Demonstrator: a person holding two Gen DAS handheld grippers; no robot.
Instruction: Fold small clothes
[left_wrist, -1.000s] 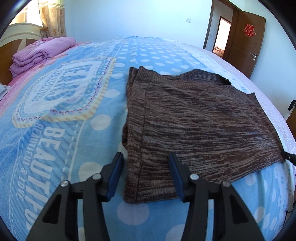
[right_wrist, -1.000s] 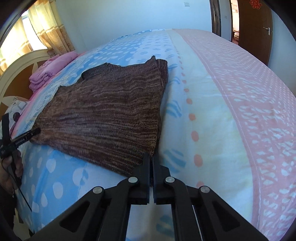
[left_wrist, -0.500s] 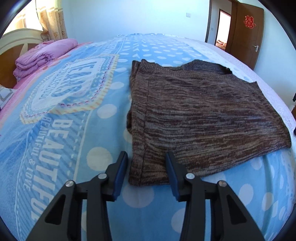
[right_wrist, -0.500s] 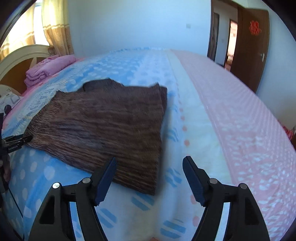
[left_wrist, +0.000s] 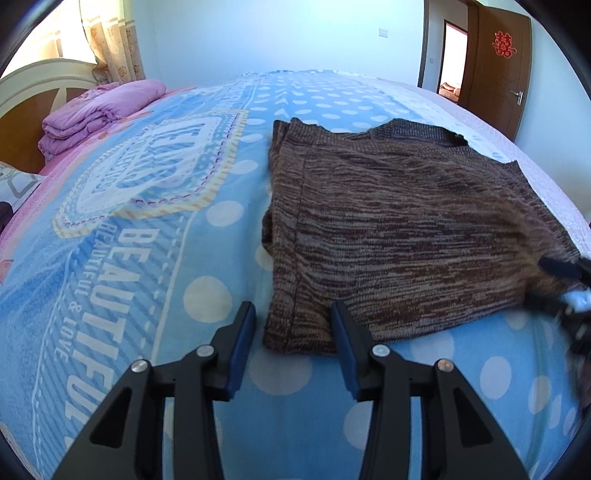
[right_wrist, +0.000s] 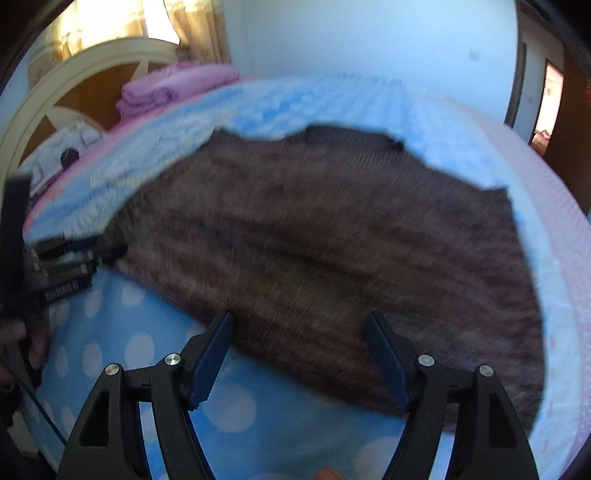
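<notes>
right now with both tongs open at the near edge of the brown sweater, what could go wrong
1. The left tongs straddle only the near left corner of the brown sweater, where the folded side looks layered; closing there may catch just the top layer and pull the earlier fold apart.
2. The right tongs view is motion-blurred, so a grab now could miss the hem.
3. Both could pinch the blue bedspread along with the knit.
</notes>
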